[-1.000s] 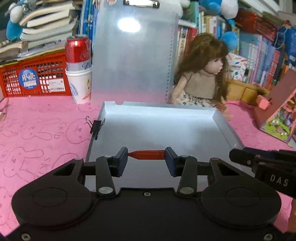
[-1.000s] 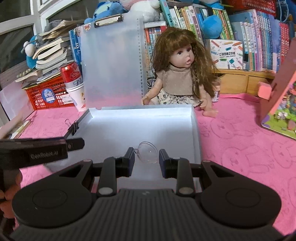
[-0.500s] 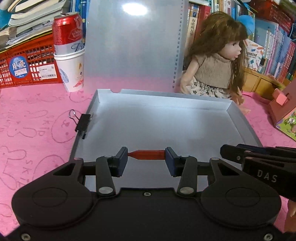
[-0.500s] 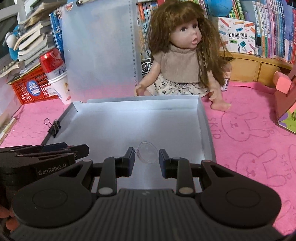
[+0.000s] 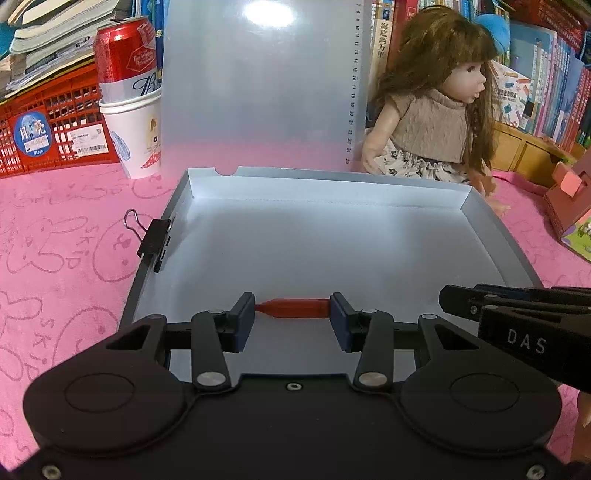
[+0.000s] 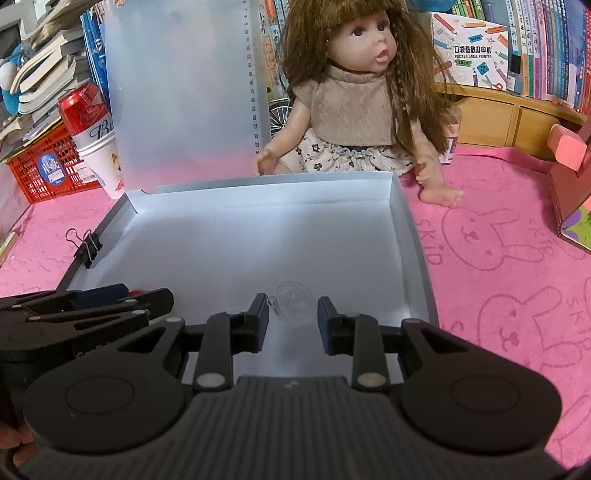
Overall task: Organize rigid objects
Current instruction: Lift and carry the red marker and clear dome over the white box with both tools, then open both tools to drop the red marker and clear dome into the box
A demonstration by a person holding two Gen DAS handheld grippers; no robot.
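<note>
Tilting downward, both claws (image 5: 292, 309) (image 6: 293, 309) overhang tray (image 5: 491, 236).

This looks like a child's room or study corner in a home. A pink bunny-print cloth (image 6: 498, 258) covers the bench, and a long-haired doll (image 6: 354, 107) sits on it. Behind stand rows of colourful books (image 6: 546, 48), a blue plush toy (image 5: 495, 29), a red plastic crate (image 5: 48, 125) stacked with more books, and a soda can (image 5: 125, 59) set in a paper cup (image 5: 136, 136).
</note>
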